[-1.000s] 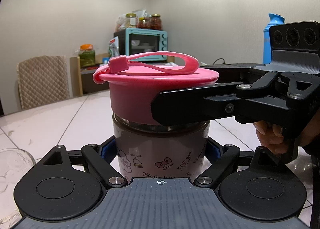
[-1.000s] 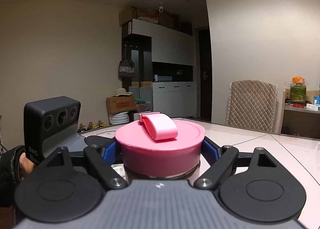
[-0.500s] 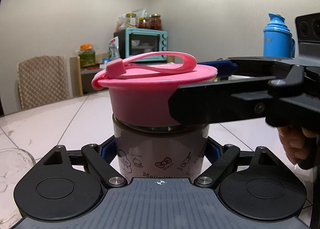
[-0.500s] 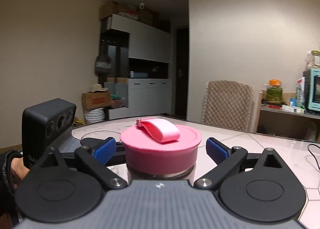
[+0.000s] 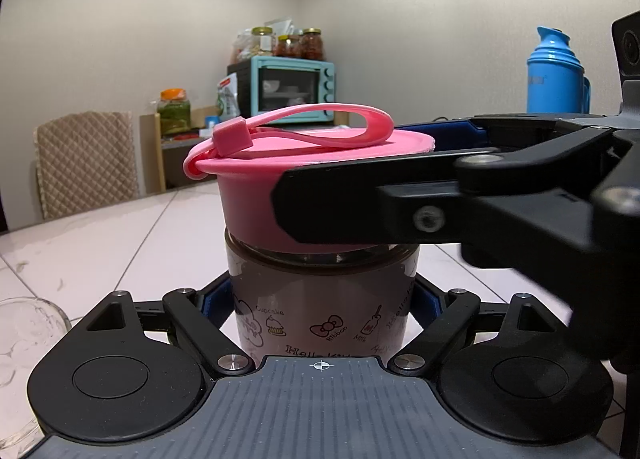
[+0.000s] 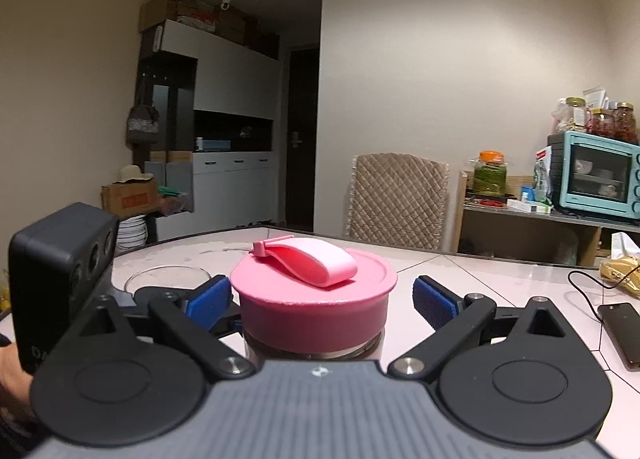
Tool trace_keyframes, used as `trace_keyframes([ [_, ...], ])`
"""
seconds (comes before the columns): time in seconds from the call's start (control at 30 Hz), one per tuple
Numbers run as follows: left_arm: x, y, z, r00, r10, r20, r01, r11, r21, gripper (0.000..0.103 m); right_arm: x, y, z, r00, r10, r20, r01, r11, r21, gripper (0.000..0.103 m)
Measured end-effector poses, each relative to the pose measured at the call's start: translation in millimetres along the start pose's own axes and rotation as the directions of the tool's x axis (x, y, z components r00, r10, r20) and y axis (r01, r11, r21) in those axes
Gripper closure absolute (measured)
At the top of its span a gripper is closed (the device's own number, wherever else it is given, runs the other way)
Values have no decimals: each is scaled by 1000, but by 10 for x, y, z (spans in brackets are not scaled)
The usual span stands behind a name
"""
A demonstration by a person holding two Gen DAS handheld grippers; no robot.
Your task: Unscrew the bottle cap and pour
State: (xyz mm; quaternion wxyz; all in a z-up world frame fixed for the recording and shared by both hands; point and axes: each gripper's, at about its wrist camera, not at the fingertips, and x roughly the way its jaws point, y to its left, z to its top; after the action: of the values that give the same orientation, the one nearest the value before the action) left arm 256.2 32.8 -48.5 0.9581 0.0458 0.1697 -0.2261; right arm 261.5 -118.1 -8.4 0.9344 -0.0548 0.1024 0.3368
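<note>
Left gripper clamped on the bottle, right gripper spread around its pink cap

The left gripper (image 5: 320, 301) has both blue pads pressed against the sides of the Hello Kitty bottle (image 5: 320, 299), which stands upright on the white tiled table (image 5: 120, 247). On top of the bottle sits the pink cap (image 6: 314, 301) with its looped strap, and the right gripper (image 6: 320, 299) flanks that cap with its fingers (image 6: 434, 305) apart, clear of the rim on both sides. A glass bowl (image 6: 166, 277) lies just beyond the bottle to the left; farther back stand a quilted chair (image 6: 398, 201) and a teal toaster oven (image 6: 596, 175).
</note>
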Motion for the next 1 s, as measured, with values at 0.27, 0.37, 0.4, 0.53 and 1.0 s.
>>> trace_keyframes([
  [0.27, -3, 2, 4, 1000, 0, 0, 0, 1000, 0, 13, 94, 94, 7, 999, -50, -17, 50, 999, 7, 4],
  [0.37, -3, 5, 5, 1000, 0, 0, 0, 1000, 0, 13, 106, 122, 8, 999, -49, -17, 49, 999, 6, 4],
  [0.4, -3, 4, 5, 1000, 0, 0, 0, 1000, 0, 13, 117, 131, 12, 999, -49, -18, 49, 999, 5, 4],
  [0.53, -3, 5, 6, 1000, 0, 0, 0, 1000, 0, 13, 141, 153, 11, 998, -51, -21, 51, 999, 8, 5],
  [1.0, -2, 7, 9, 1000, -1, 0, 1, 1000, 0, 13, 157, 176, -7, 998, -59, -30, 59, 998, 8, 18],
])
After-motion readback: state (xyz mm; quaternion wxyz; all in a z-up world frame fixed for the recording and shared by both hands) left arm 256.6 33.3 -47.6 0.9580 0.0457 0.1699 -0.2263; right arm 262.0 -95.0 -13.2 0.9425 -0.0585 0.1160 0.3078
